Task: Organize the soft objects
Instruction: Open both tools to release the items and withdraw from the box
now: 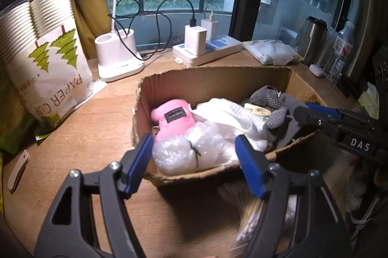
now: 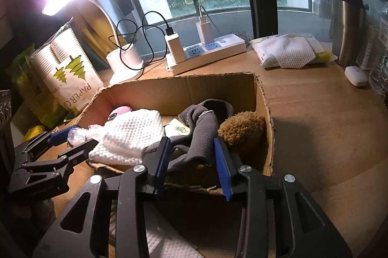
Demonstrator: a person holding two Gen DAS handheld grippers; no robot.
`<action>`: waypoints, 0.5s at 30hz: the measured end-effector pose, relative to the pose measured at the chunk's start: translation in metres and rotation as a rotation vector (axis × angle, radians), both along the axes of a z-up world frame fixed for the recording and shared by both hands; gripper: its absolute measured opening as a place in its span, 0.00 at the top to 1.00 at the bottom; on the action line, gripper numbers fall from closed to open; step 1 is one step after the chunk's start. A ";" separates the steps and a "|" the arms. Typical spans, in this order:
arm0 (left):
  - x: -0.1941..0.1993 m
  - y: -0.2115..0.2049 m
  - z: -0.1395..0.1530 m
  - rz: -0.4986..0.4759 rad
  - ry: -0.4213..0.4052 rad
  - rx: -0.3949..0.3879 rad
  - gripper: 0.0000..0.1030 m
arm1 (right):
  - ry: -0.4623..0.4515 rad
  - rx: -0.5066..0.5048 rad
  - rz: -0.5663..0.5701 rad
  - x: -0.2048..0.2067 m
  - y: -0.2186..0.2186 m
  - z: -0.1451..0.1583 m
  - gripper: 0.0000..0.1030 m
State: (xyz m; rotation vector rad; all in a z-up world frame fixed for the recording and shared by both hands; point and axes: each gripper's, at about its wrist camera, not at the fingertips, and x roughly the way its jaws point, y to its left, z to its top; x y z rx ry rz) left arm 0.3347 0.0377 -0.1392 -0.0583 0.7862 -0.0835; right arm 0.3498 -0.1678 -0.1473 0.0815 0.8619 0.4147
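An open cardboard box [image 1: 213, 78] [image 2: 184, 88] on the wooden desk holds soft things: a pink plush [image 1: 173, 118], a clear bubble-wrap bundle [image 1: 194, 151], a white knitted cloth [image 1: 232, 113] [image 2: 131, 131], grey gloves with grip dots [image 1: 271, 102] [image 2: 201, 134] and a brown fuzzy toy [image 2: 242, 128]. My left gripper [image 1: 194, 164] is open and empty, just in front of the box's near wall. My right gripper [image 2: 191, 164] is open at the box's near edge, its fingers on either side of the grey glove, not closed on it.
At the back stand a bag of paper cups [image 1: 46, 59], a white lamp base [image 1: 118, 56], a power strip with chargers [image 1: 208, 49], a tissue pack [image 2: 288, 51], a steel flask [image 2: 348, 27] and a white earbud case [image 2: 356, 76].
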 end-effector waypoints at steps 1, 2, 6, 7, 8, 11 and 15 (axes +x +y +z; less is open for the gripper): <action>-0.001 0.000 0.001 0.001 -0.002 -0.002 0.31 | -0.004 -0.001 -0.001 -0.001 0.000 0.002 0.62; -0.003 0.001 0.002 0.002 -0.005 -0.003 0.31 | -0.008 -0.002 -0.002 -0.003 -0.001 0.003 0.62; -0.010 0.002 0.006 0.007 -0.016 -0.008 0.31 | -0.022 -0.004 -0.005 -0.010 -0.002 0.009 0.62; -0.012 0.002 0.007 0.009 -0.019 -0.010 0.31 | -0.024 -0.005 -0.004 -0.012 -0.002 0.010 0.62; -0.014 0.003 0.008 0.011 -0.022 -0.012 0.31 | -0.027 -0.006 -0.003 -0.014 -0.002 0.012 0.62; -0.020 0.003 0.011 0.016 -0.029 -0.016 0.31 | -0.036 -0.008 -0.002 -0.020 -0.002 0.015 0.61; -0.027 0.006 0.015 0.024 -0.034 -0.025 0.30 | -0.048 -0.011 -0.006 -0.027 -0.001 0.021 0.61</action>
